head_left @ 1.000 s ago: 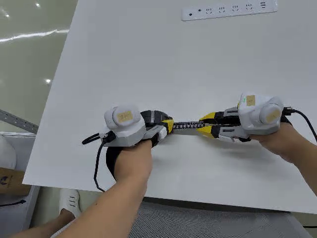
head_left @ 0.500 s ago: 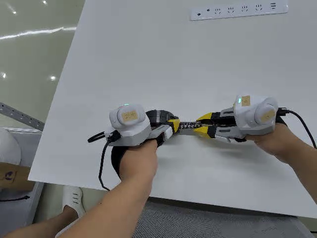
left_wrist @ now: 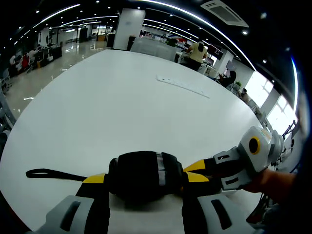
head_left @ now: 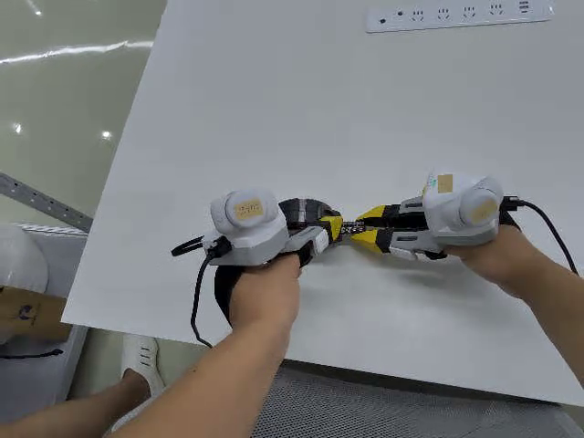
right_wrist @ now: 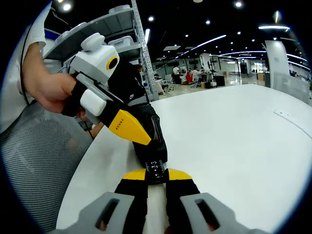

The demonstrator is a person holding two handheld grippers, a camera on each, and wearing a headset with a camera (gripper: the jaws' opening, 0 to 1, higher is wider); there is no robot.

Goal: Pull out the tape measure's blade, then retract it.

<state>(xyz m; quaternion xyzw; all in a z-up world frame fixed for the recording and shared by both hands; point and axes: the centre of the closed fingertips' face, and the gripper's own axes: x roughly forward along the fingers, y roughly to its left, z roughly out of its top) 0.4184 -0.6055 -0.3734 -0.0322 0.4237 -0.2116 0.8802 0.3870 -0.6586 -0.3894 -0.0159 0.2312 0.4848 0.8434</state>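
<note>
- A black rounded tape measure case sits on the white surface, not far from its near edge.
- The left gripper has its yellow-tipped jaws clamped on the case, one on each side.
- The right gripper meets it almost nose to nose, jaws pinched narrow on the tip of the numbered blade.
- Only a short stub of blade shows between the case and the right gripper's tips.
- A long white power strip lies along the far edge, well apart from both hands.
</note>
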